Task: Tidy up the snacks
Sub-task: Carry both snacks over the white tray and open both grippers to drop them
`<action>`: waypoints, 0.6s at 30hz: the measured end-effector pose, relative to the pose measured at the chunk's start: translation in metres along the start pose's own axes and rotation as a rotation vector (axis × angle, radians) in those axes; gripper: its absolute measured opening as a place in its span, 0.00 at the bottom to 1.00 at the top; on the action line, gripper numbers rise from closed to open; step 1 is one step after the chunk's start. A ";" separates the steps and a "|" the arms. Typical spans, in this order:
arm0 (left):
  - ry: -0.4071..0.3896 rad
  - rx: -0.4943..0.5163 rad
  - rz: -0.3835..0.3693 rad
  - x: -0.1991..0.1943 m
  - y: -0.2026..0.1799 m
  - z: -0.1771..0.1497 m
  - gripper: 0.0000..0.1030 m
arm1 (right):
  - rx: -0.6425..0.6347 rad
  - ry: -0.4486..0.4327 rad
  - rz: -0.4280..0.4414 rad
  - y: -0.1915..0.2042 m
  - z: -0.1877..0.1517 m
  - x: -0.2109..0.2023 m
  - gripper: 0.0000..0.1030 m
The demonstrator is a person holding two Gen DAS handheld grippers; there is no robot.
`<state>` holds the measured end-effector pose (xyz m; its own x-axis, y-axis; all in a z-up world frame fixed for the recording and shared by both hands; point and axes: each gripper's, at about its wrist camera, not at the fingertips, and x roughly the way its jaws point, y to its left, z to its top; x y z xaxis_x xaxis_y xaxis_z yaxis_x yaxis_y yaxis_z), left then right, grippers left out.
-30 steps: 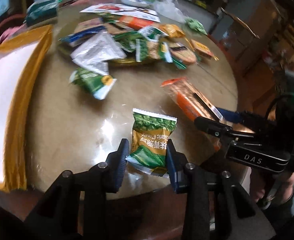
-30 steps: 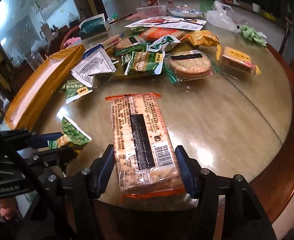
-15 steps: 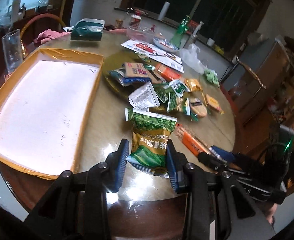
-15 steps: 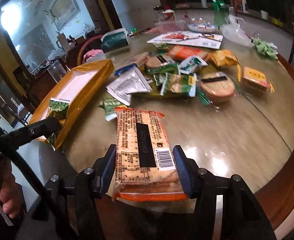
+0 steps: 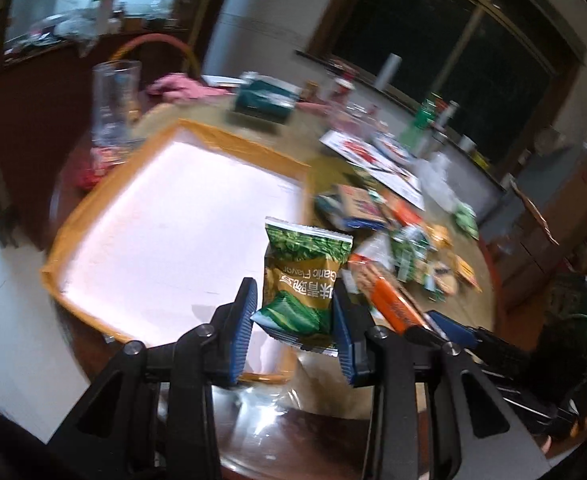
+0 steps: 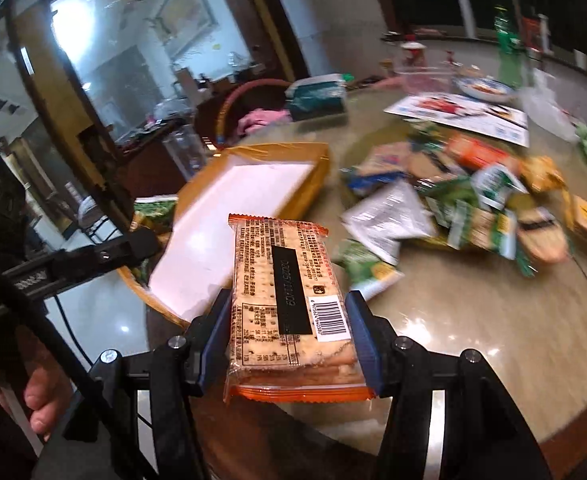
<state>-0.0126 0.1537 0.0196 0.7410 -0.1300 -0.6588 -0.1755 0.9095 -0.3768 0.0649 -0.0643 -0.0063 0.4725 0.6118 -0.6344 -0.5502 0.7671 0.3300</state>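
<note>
A home dining room: ahead of the jaws a round table [image 6: 473,320] strewn with snacks [image 6: 453,208], a tissue box [image 6: 317,96], a framed picture [image 6: 185,12] on the wall left of them.

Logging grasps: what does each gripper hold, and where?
Left gripper: green snack packet, lower end. Right gripper: cracker pack, near-end sides.

blurred: snack pile [image 5: 409,248], too smeared to tell packs apart | hidden: near end of cracker pack [image 6: 293,312] covers table edge | cut off: person's hand [image 6: 41,396] at picture's left edge
</note>
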 end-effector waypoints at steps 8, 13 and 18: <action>0.009 -0.103 0.083 0.005 0.061 0.013 0.37 | -0.113 0.048 0.049 0.057 0.019 0.052 0.55; 0.041 -0.118 0.080 0.031 0.081 0.025 0.37 | -0.129 0.071 0.038 0.077 0.027 0.091 0.55; 0.096 -0.099 0.155 0.067 0.096 0.022 0.37 | -0.251 0.091 -0.082 0.095 0.018 0.126 0.55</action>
<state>0.0344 0.2412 -0.0468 0.6357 -0.0329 -0.7713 -0.3492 0.8788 -0.3252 0.0848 0.0889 -0.0421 0.4651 0.5210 -0.7157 -0.6715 0.7345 0.0984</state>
